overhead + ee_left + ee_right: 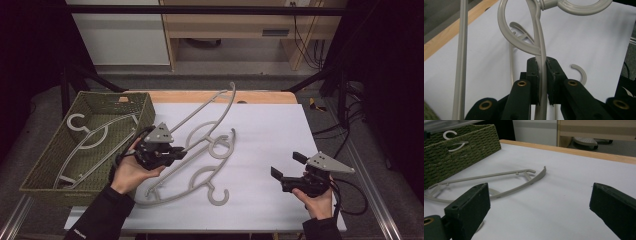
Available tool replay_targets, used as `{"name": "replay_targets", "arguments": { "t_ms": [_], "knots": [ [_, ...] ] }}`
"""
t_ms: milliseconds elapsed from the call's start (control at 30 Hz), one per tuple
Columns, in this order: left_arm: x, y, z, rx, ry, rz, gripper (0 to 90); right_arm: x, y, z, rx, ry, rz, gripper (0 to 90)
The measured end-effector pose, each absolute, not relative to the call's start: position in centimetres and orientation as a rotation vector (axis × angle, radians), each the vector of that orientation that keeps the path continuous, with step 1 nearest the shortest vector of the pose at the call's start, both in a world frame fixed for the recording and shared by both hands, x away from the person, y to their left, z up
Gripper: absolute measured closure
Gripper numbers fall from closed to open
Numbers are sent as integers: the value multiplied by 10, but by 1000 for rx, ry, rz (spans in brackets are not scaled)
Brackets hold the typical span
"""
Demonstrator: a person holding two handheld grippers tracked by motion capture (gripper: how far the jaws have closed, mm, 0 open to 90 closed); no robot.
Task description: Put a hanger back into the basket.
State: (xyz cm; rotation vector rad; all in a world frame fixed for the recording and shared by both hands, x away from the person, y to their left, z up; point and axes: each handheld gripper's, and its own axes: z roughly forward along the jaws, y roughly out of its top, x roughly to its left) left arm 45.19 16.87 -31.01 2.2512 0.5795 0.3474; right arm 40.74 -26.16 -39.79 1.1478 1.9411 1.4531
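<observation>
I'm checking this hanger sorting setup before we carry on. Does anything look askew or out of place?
Nothing looks damaged. The left tongs are shut on a grey hanger, which tilts up off the table. Another hanger lies flat on the white sheet, and one lies in the green basket.

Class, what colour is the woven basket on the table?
The basket is olive green, clearest in the right gripper view.
</observation>
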Motion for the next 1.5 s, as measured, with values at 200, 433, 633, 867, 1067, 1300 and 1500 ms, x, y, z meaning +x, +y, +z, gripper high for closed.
{"name": "replay_targets", "arguments": {
  "t_ms": [200,433,633,867,1067,1300,1500],
  "knots": [
    [450,198,-296,2217,581,336,815,408,-261,-399,1151,1944,1448,34],
    [450,237,-288,2209,623,368,815,408,-260,-399,1152,1949,1445,33],
    [448,268,-282,2168,674,398,815,409,-259,-400,1154,1950,1442,33],
    [450,297,-282,2178,716,405,815,409,-259,-401,1154,1955,1438,33],
    [448,322,-287,2168,746,402,815,409,-258,-401,1153,1954,1435,33],
    [444,344,-294,2154,782,399,815,410,-257,-402,1155,1963,1431,33],
    [441,360,-305,2163,822,392,814,410,-256,-402,1160,1961,1430,33]
  ]
}}
